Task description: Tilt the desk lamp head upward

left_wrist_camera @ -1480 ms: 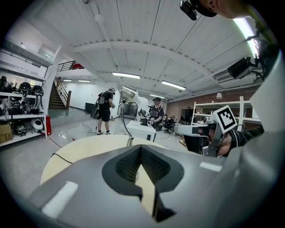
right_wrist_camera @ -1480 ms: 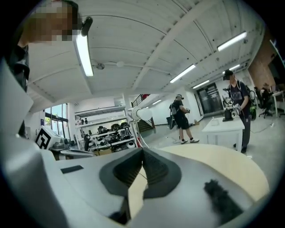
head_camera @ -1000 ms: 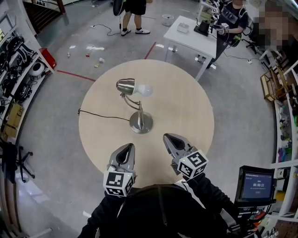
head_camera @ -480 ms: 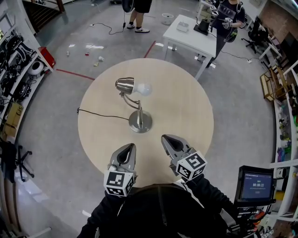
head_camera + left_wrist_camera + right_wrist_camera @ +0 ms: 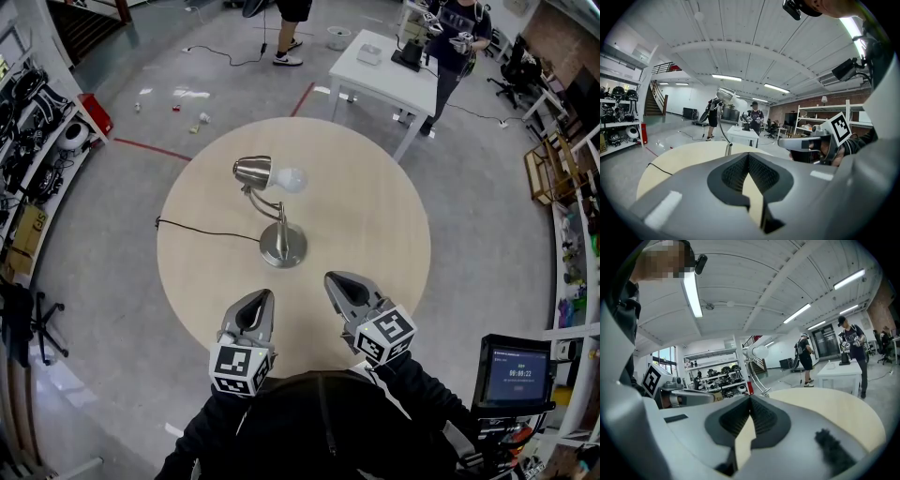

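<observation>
A brushed-metal desk lamp stands on the round wooden table (image 5: 375, 216). Its base (image 5: 283, 246) is near the table's middle. The head (image 5: 253, 172) with a white bulb (image 5: 291, 180) points to the right, about level. A black cord (image 5: 206, 234) runs left from the base. My left gripper (image 5: 262, 293) and right gripper (image 5: 331, 278) hover over the table's near edge, both shut and empty, well short of the lamp. The left gripper view shows the lamp head (image 5: 724, 94) beyond the closed tips (image 5: 748, 154). In the right gripper view the bulb (image 5: 758, 352) is above the closed tips (image 5: 750, 397).
A white table (image 5: 389, 70) stands beyond the round one, with a person (image 5: 459, 33) at it. Another person (image 5: 286, 23) walks at the far end. Shelves of gear (image 5: 28, 122) line the left wall. A monitor (image 5: 514, 370) is at my right.
The person at the far end has walked further away. Lamp and both grippers have kept still.
</observation>
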Demonstrator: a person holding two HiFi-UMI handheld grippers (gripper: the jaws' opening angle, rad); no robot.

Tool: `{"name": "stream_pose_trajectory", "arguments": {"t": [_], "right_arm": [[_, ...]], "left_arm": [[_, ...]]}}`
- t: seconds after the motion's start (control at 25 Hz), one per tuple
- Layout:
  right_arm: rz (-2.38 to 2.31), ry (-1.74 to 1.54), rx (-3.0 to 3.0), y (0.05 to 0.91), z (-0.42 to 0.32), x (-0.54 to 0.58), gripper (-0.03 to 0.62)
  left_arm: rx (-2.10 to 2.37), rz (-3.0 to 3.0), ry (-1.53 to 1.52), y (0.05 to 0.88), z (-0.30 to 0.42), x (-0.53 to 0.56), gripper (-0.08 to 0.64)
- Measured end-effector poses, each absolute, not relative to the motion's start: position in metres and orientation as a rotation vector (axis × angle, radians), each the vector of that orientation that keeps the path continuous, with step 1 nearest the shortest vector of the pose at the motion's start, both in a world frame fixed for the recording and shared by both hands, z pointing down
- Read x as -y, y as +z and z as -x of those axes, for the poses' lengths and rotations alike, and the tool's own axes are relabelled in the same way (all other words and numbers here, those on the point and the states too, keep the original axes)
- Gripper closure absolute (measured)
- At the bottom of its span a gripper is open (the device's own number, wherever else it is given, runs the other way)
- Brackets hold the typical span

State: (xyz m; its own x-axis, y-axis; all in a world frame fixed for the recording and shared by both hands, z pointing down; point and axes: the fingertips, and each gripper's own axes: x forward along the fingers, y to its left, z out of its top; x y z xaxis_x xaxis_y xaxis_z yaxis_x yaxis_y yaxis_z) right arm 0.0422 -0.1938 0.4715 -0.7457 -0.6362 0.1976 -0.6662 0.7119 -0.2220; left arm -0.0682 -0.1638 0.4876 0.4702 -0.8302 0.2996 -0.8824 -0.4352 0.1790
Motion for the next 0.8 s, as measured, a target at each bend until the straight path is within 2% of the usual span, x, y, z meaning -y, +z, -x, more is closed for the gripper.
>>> {"name": "stream_pose_trajectory", "arguments": {"t": [0.8], "right_arm": [[-1.073,0.433,2.797,0.4752,-0.0439,0.1952,0.588]], "left_arm": [[1.463,-2.406,0.233,0.4915,0.0715,0.1652,0.554]]}}
